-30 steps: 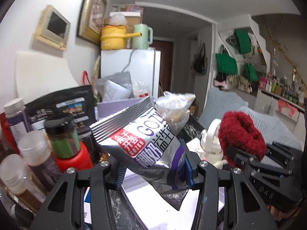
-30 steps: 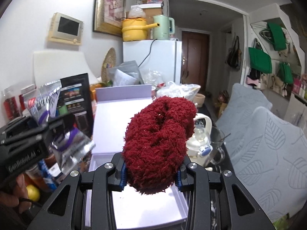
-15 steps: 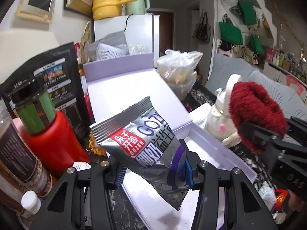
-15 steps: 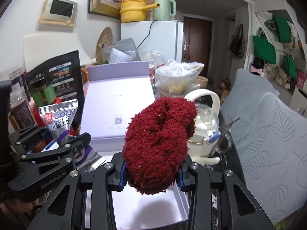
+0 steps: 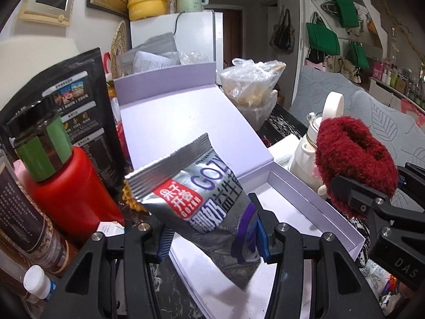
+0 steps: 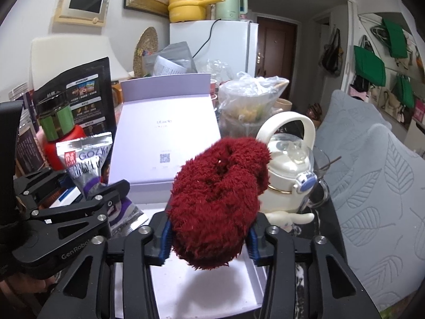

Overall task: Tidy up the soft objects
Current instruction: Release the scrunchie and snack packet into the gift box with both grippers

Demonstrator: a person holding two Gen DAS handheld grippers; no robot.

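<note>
My left gripper (image 5: 212, 242) is shut on a silver snack pouch (image 5: 202, 202) with a red label, held over the left edge of an open lilac box (image 5: 305, 212). My right gripper (image 6: 208, 242) is shut on a fuzzy dark red slipper (image 6: 217, 199), held above the box's tray (image 6: 247, 289). The slipper also shows at the right of the left wrist view (image 5: 353, 170), and the pouch at the left of the right wrist view (image 6: 85, 159). The box lid (image 6: 164, 138) stands tilted back behind both.
A red bottle with a green-banded jar on top (image 5: 53, 175) and a black pouch (image 5: 79, 111) stand left of the box. A white kettle-shaped bottle (image 6: 289, 172) and a plastic bag of food (image 6: 249, 98) stand to the right. A grey leaf-patterned cushion (image 6: 372, 186) lies further right.
Both grippers have come down and forward toward the open box, each still holding its object. The box tray now lies directly below them.
</note>
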